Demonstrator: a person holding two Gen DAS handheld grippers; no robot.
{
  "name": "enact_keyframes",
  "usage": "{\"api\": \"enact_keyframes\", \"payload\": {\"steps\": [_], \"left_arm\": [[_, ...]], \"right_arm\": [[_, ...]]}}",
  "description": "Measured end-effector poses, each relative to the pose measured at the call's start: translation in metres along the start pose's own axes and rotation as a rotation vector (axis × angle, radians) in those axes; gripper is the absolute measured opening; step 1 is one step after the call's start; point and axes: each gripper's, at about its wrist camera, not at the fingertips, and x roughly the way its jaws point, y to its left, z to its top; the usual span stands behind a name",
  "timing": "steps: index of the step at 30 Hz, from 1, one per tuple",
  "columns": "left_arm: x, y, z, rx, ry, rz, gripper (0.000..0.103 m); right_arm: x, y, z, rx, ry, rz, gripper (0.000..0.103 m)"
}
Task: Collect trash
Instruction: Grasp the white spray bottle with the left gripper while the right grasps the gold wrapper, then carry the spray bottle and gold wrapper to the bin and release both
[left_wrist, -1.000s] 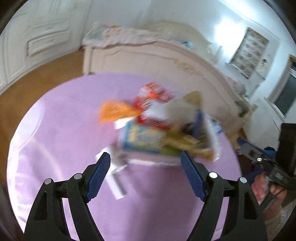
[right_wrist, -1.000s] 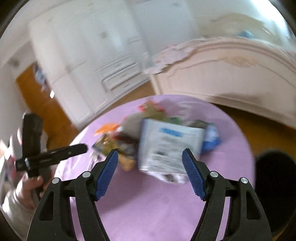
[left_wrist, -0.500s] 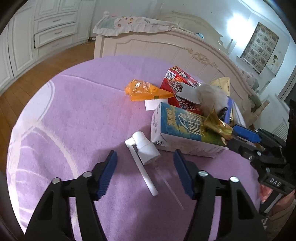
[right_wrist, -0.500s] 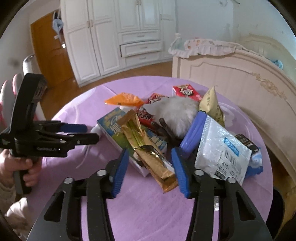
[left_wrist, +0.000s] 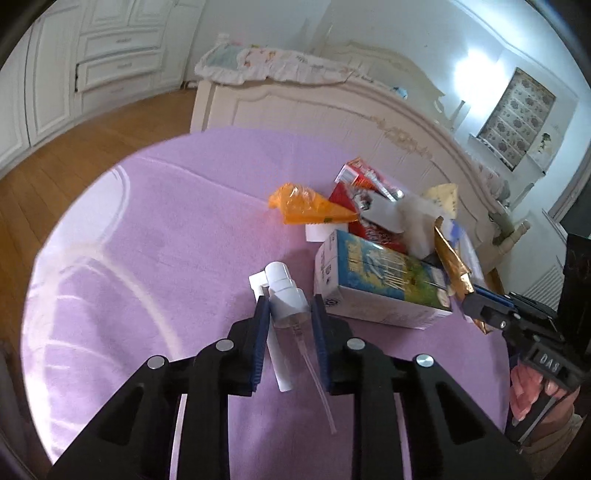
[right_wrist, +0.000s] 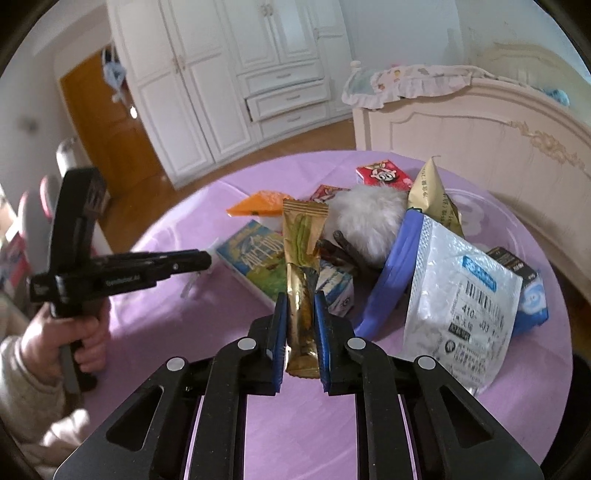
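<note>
Glinting gold wrapper (right_wrist: 301, 280), creased, gripper-pinched (right_wrist: 300, 315).

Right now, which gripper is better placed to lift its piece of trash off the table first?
Right. The right gripper fingers already clamp the gold snack wrapper, whose end stands free. The left gripper also clamps the white spray pump head, but its tube trails on the purple tablecloth.

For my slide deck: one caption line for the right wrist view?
Right gripper clamps a gold snack wrapper lying against a trash pile on the purple table.
</note>
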Motion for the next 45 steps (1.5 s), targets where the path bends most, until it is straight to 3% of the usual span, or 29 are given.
{"api": "enact_keyframes", "payload": {"steps": [9, 17, 24, 29, 36, 45], "left_arm": [[-0.034, -0.041, 0.003, 0.067, -0.064, -0.081, 0.024], [-0.032, -0.105, 0.013, 0.153, -0.069, -0.198, 0.024], [-0.004, -0.183, 0.011, 0.266, -0.034, -0.337, 0.024], [0.025, -0.25, 0.012, 0.37, 0.008, -0.454, 0.024], [0.07, -0.316, -0.003, 0.446, 0.115, -0.578, 0.024], [0.115, -0.361, -0.03, 0.493, 0.236, -0.614, 0.024]], "right_arm": [[-0.063, -0.027, -0.015, 0.152, -0.144, 0.049, 0.015], [-0.114, -0.076, -0.042, 0.292, -0.245, -0.003, 0.015], [-0.147, -0.129, -0.078, 0.43, -0.315, -0.103, 0.015], [-0.172, -0.174, -0.111, 0.548, -0.346, -0.214, 0.015], [-0.195, -0.227, -0.161, 0.702, -0.364, -0.333, 0.015], [-0.192, -0.26, -0.203, 0.815, -0.359, -0.37, 0.015]]}}
